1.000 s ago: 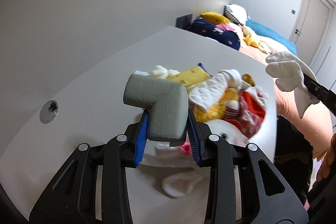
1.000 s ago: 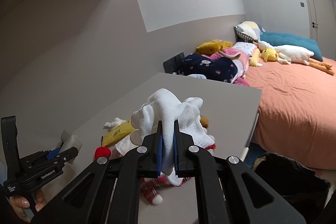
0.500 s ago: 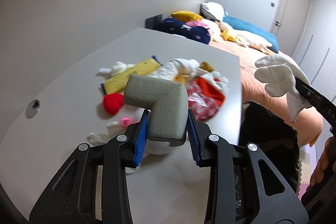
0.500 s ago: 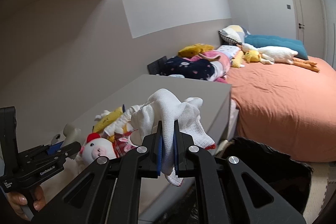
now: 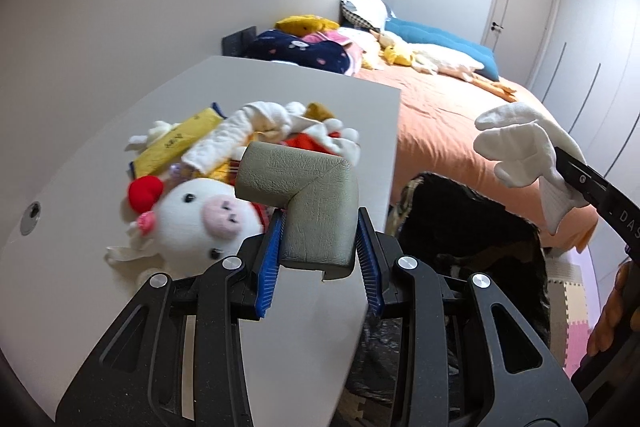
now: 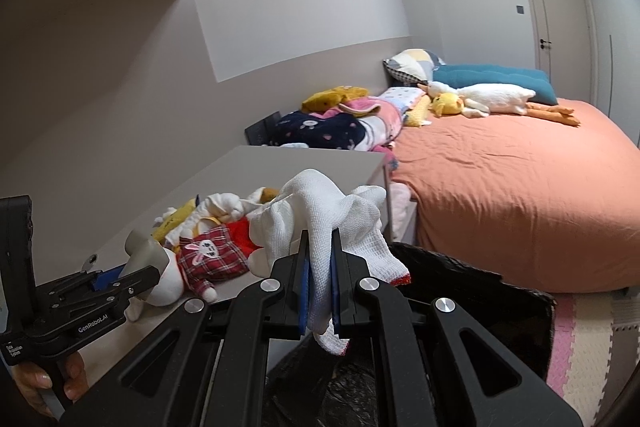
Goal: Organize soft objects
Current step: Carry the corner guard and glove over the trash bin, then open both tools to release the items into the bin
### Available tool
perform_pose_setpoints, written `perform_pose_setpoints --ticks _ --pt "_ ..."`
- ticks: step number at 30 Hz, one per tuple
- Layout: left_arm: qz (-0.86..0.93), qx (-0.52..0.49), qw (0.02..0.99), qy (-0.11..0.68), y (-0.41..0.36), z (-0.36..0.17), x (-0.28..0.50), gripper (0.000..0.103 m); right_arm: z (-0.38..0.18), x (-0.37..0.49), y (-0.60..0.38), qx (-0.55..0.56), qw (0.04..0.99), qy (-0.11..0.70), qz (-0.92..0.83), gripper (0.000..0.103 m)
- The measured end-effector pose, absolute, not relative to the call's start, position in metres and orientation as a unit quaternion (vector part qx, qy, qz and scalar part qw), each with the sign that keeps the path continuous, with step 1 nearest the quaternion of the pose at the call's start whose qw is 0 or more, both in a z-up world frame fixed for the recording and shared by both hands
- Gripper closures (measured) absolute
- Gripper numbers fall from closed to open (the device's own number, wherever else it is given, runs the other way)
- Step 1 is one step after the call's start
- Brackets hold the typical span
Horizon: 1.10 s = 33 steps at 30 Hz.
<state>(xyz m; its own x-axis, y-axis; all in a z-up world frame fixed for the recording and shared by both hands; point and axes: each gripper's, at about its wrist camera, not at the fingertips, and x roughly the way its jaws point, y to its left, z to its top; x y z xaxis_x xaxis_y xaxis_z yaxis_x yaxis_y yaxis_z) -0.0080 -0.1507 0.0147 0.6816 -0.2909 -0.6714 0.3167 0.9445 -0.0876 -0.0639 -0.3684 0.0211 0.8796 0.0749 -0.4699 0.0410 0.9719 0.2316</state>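
**Foam corner piece and white glove held off the desk's end**

Foam, grey and bent in an L (image 5: 304,205), sits clamped between the blue pads of the left gripper (image 5: 319,259), raised above the near end of the grey desk (image 5: 280,99). The white knit glove (image 6: 320,227) hangs pinched in the nearly closed jaws of the right gripper (image 6: 320,291), out past the desk's end and above the black bag (image 6: 472,291) that stands open on the floor beside the desk. On the desk, behind the foam, lies a heap of soft things: a white pig toy (image 5: 200,219) with a red bow, a red plaid cloth (image 6: 208,255), a yellow pouch (image 5: 180,143) and a white cloth (image 5: 256,123). Beyond the desk's far end stands the bed (image 6: 520,187) with an orange sheet, with plush toys and pillows at its head.
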Motion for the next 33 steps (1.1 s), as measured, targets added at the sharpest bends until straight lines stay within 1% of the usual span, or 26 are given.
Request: perform_pose_setpoints --ticks 22,24,25,26,27,28,30,31,33 --pt "-0.256 0.071 0.887 0.378 -0.247 0.004 -0.020 0.068 0.013 -0.096 -0.441 0.146 0.956 0.244 -0.075 0.094" --pt "-0.270 0.076 0.880 0.384 -0.255 0.002 -0.021 0.066 0.013 -0.100 -0.448 0.152 0.954 0.242 -0.087 0.094" --pt "-0.283 0.083 0.872 0.390 -0.261 0.000 -0.022 0.060 0.013 -0.102 -0.451 0.158 0.953 0.240 -0.092 0.086" --pt "-0.291 0.087 0.868 0.393 -0.266 -0.001 -0.023 0.029 0.013 -0.105 -0.456 0.165 0.952 0.238 -0.100 0.067" --pt "-0.294 0.089 0.868 0.390 -0.269 -0.002 -0.025 0.007 0.013 -0.107 -0.459 0.170 0.951 0.233 -0.107 0.056" --pt "-0.295 0.090 0.873 0.379 -0.272 -0.001 -0.028 0.006 0.014 -0.110 -0.462 0.172 0.951 0.228 -0.115 0.042" --pt "-0.299 0.106 0.873 0.372 -0.277 -0.003 -0.032 0.006 0.016 -0.116 -0.467 0.171 0.951 0.217 -0.137 0.038" --pt "-0.298 0.112 0.872 0.373 -0.278 -0.004 -0.032 0.006 0.017 -0.117 -0.470 0.173 0.951 0.215 -0.142 0.034" --pt "-0.293 0.113 0.871 0.377 -0.278 -0.006 -0.030 0.006 0.017 -0.120 -0.475 0.181 0.949 0.211 -0.147 0.033"
